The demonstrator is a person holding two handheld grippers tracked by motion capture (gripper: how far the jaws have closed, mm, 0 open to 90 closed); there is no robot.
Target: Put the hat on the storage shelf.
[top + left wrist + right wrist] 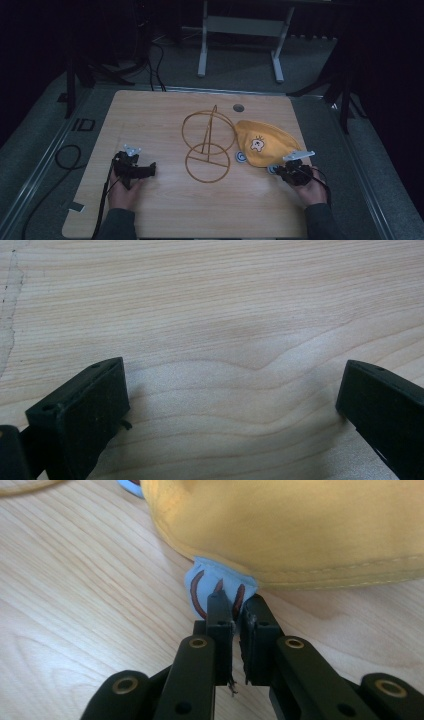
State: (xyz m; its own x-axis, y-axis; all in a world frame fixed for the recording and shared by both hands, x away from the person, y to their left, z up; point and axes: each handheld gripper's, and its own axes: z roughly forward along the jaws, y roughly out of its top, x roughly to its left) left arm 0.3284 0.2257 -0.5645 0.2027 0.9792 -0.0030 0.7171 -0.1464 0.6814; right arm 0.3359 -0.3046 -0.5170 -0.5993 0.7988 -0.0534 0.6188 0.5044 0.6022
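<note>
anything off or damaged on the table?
Nothing damaged or spilled. The yellow hat lies flat beside the wire stand, not on it. The right gripper pinches the hat's blue ear tab; the left gripper rests open on bare table.

The tabletop (225,300) is pale, matt wood with a visible grain. The yellow hat (300,525) is soft stitched cloth with a light-blue fabric ear (220,582). The stand (207,147) looks like thin golden wire.
</note>
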